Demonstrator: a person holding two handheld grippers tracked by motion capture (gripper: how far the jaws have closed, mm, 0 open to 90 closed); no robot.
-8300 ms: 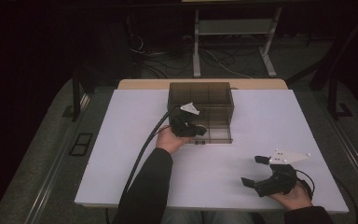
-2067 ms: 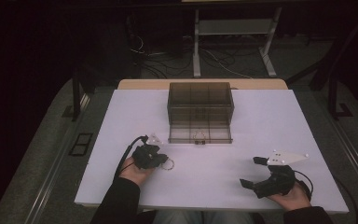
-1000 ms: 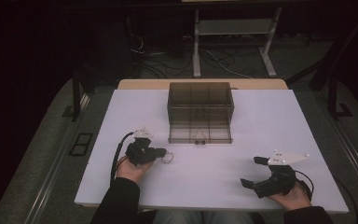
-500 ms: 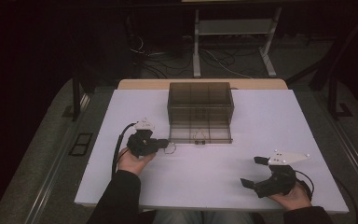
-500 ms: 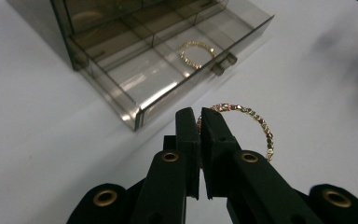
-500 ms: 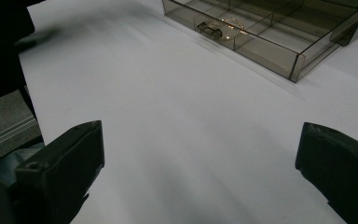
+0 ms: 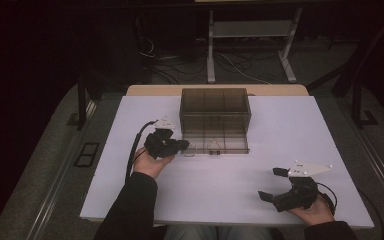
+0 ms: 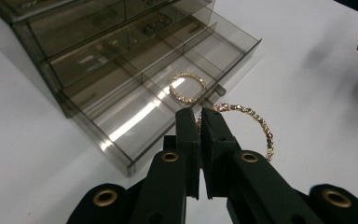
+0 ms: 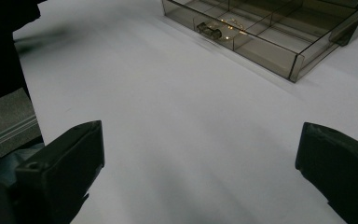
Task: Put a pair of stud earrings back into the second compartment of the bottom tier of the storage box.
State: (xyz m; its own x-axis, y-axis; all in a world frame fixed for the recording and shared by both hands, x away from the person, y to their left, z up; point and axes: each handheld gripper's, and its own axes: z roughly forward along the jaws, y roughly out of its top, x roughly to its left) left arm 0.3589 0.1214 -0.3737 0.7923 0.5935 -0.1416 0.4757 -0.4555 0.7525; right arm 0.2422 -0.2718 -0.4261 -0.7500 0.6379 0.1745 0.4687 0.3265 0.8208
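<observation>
Seen from above: white table with a smoky translucent plastic drawer organiser standing near its far edge, bottom drawer pulled out toward the person

At the left, left gripper raised just off the tabletop beside the drawer's near left corner, black jaws pressed nearly together and pinching a gold chain bracelet, which hangs from the tips as an open loop

In the left gripper view, bracelet dangling over the white surface just outside the drawer's front wall, beside the small handle knob, apart from the table below

Inside the open drawer, in the compartment nearest that knob, a second gold beaded bracelet lying flat as a closed ring; neighbouring compartments showing only reflections of light

At the right, right gripper held low over the near right part of the table, well apart from the organiser, black jaws spread wide with nothing between them, grey three-cornered plate on top, cable trailing by the hand

In the right gripper view, both wide-set jaws framing bare white tabletop, with the open drawer and its glinting gold ring farther off at the top

Black sleeve entering from the bottom edge toward the left hand
</observation>
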